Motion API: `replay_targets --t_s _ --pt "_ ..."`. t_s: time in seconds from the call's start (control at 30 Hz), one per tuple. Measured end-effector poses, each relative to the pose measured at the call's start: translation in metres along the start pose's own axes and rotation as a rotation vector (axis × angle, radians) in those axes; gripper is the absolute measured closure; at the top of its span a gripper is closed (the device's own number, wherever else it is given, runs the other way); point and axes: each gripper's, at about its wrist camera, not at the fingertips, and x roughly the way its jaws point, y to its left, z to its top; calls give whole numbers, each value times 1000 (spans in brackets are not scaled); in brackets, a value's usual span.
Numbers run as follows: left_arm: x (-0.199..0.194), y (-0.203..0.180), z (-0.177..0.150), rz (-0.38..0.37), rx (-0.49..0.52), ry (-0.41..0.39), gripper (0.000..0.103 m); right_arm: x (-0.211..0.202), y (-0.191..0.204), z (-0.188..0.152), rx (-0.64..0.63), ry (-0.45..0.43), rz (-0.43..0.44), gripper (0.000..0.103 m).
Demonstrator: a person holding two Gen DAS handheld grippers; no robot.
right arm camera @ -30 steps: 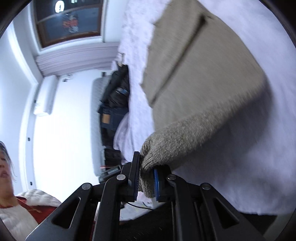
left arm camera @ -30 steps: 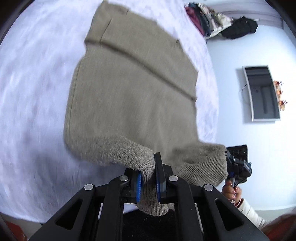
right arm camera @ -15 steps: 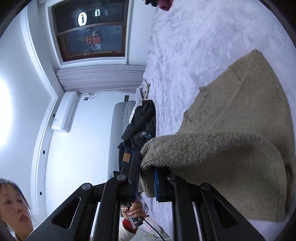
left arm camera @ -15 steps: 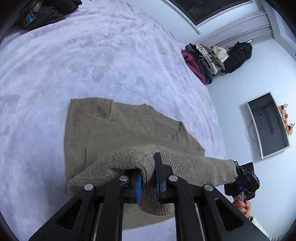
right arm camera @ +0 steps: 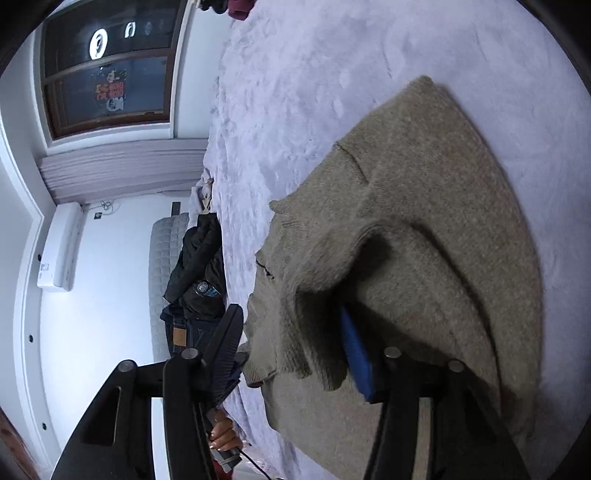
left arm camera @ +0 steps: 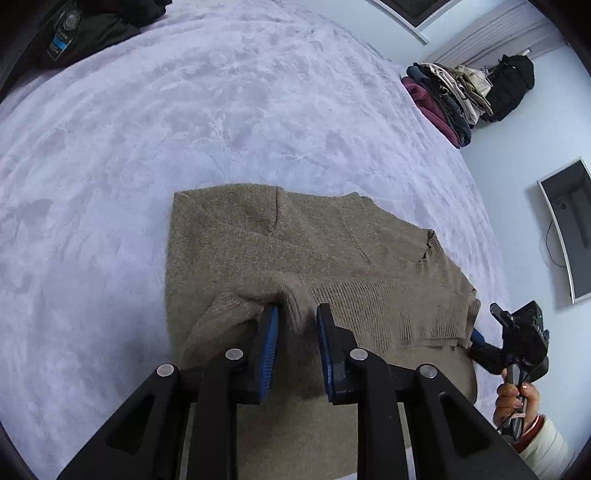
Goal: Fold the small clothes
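Note:
An olive-brown knitted sweater [left arm camera: 295,236] lies on the lavender bedspread [left arm camera: 184,110], its near half folded over onto the far half. My left gripper [left arm camera: 295,321] is open, its blue pads either side of a loose hump of the folded hem. My right gripper [right arm camera: 291,332] is open wide over the other hem corner of the sweater [right arm camera: 424,221], the knit slack between its jaws. The right gripper also shows in the left wrist view [left arm camera: 476,341], at the sweater's right edge.
A stack of folded clothes [left arm camera: 439,99] and a black bag [left arm camera: 513,85] sit at the bed's far right. Dark clothing [left arm camera: 85,29] lies at the far left corner. A wall screen [left arm camera: 569,221] hangs right. A window [right arm camera: 107,74] and air conditioner [right arm camera: 59,251] show beyond.
Both grippers carried the sweater's hem forward over its upper part, then opened and let it go; the knit now rests slack on the garment.

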Motion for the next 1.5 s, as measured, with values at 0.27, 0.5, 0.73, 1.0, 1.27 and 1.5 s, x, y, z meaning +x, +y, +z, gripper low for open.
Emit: replay_targets --t_s 0.27,0.5,0.73,1.0,1.27,1.5 --pt "24 -10 -35 87 163 181 80 -19 19 -32 -229 18 -312 92" --pt "45 -48 -8 66 231 123 80 31 43 -13 -385 85 -329 92" --pt "47 -30 45 181 74 -28 80 39 55 43 -289 -77 -321 91" --pt "41 -35 42 320 151 -93 8 22 70 46 -377 -87 -393 49" --pt "56 11 46 463 32 -53 8 19 43 55 -324 -185 -609 54" --pt "4 27 4 377 97 11 8 -37 40 18 -314 -149 -513 51"
